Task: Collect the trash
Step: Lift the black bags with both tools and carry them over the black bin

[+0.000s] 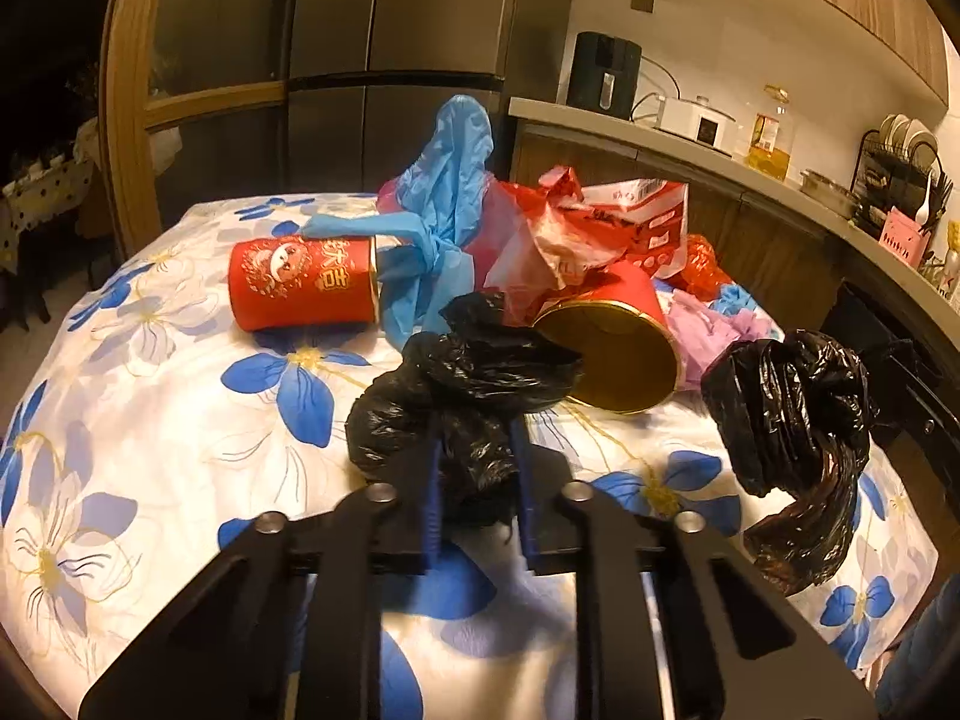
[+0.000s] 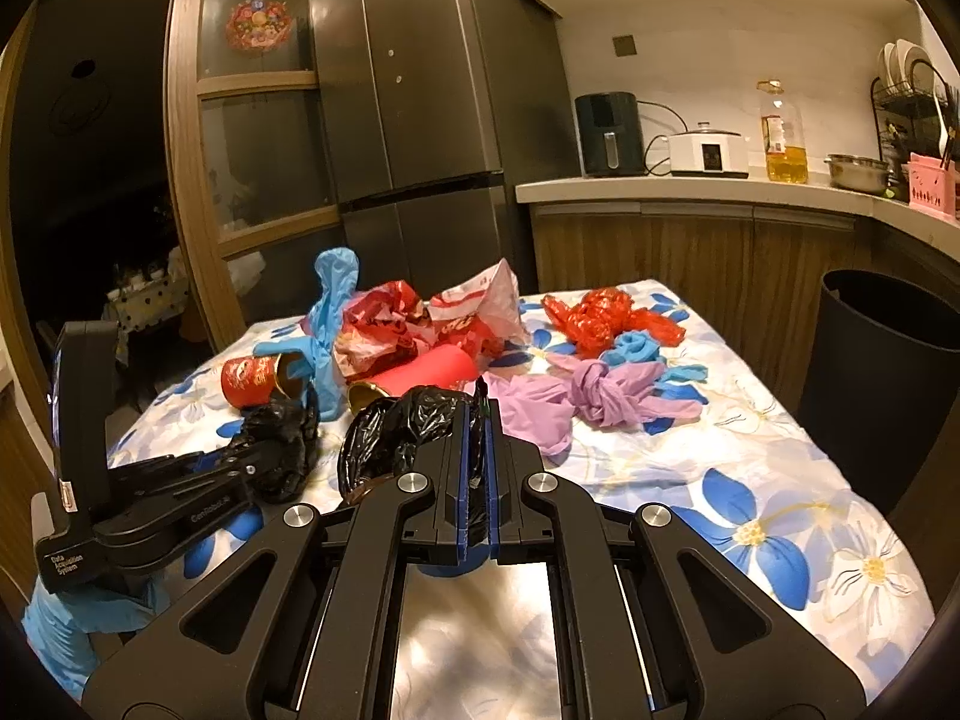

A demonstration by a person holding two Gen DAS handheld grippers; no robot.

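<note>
Trash lies heaped across a table (image 2: 750,438) draped in a white cloth with blue flowers: two red paper cups on their sides (image 1: 303,282) (image 1: 618,348), a blue glove (image 1: 447,180), torn red wrappers (image 2: 414,324), a knotted purple bag (image 2: 606,396) and a crumpled red bag (image 2: 606,315) toward the far edge. The left gripper (image 1: 477,468) is clamped on a crumpled black plastic bag (image 1: 474,372) near the front of the table, beside the nearer cup. The right gripper (image 2: 477,468) is squeezed closed on a second black bag (image 2: 408,426), which hangs twisted from its jaws above the cloth. A dark bin (image 2: 882,384) stands just beside the table's right edge.
</note>
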